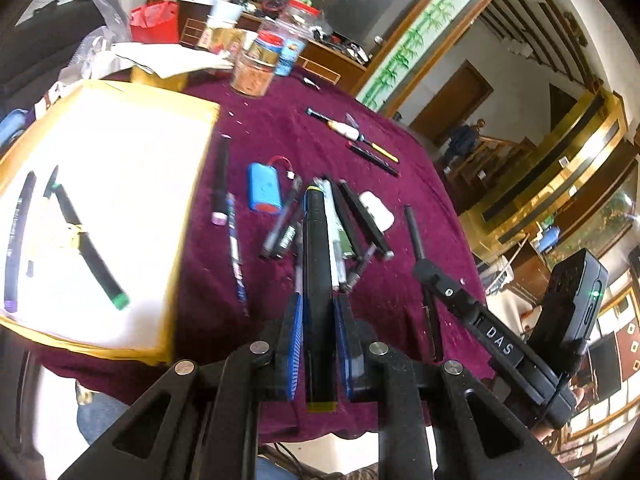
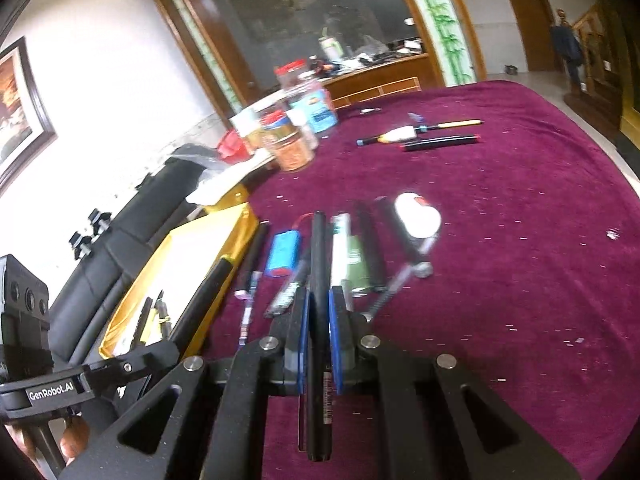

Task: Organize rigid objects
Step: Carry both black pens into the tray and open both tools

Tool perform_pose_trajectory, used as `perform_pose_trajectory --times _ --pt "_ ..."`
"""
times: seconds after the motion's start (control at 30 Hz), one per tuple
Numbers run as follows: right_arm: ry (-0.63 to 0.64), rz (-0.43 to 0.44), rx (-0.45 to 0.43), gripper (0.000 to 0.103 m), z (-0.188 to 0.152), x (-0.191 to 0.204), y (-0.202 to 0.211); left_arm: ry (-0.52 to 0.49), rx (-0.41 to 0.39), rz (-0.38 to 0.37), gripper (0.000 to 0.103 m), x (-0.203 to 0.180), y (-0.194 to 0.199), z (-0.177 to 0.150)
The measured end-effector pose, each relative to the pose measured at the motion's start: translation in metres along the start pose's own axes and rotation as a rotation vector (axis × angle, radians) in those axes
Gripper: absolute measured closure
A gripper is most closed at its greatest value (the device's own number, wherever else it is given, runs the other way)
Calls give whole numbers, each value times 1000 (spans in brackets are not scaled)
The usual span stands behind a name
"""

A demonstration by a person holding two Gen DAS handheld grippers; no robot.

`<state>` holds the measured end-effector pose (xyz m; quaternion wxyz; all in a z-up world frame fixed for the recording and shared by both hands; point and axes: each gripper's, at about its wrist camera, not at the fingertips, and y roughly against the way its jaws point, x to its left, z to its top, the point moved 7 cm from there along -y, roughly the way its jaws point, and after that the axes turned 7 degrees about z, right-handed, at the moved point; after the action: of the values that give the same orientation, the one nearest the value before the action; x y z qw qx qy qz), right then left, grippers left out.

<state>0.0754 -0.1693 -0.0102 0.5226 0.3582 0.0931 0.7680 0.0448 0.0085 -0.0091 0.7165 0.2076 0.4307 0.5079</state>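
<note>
A thick black marker [image 1: 318, 264] with yellow end bands is clamped lengthwise between the blue pads of the left gripper [image 1: 317, 306], its far tip toward 12 o'clock over the loose pile of pens [image 1: 344, 224] on the maroon tabletop [image 1: 360, 120]. A slimmer black pen [image 2: 320, 280] is likewise pinched along its length by the narrow jaws of the right gripper [image 2: 318, 300], also pointing toward 12 o'clock. The step in hand is judged to be the carry: both items appear clear of the cloth, with the placing not yet done. The yellow-rimmed tray [image 1: 192, 240] with a white floor is seen at 9 to 10 o'clock of the left gripper, with several markers already laid in it; in the right wrist view it lies at 9 o'clock, beyond the left tool. The next move is judged to require a swing toward the tray, a low approach over its rim, and alignment with the markers there before the jaws are released. A blue battery pack [image 1: 267, 188], a white eraser [image 1: 376, 210] and further pens remain on the tabletop at 11 to 1 o'clock.
</note>
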Motion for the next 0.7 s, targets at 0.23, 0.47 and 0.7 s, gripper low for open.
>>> perform_pose_trajectory --times 0.23,0.47,0.7 --pt "35 59 36 94 -4 32 -25 45 -14 12 88 23 6 6" --pt "41 110 75 94 -8 52 -44 105 -47 38 88 52 22 13" --pt "97 156 99 94 -12 85 -57 165 -84 78 88 82 38 18"
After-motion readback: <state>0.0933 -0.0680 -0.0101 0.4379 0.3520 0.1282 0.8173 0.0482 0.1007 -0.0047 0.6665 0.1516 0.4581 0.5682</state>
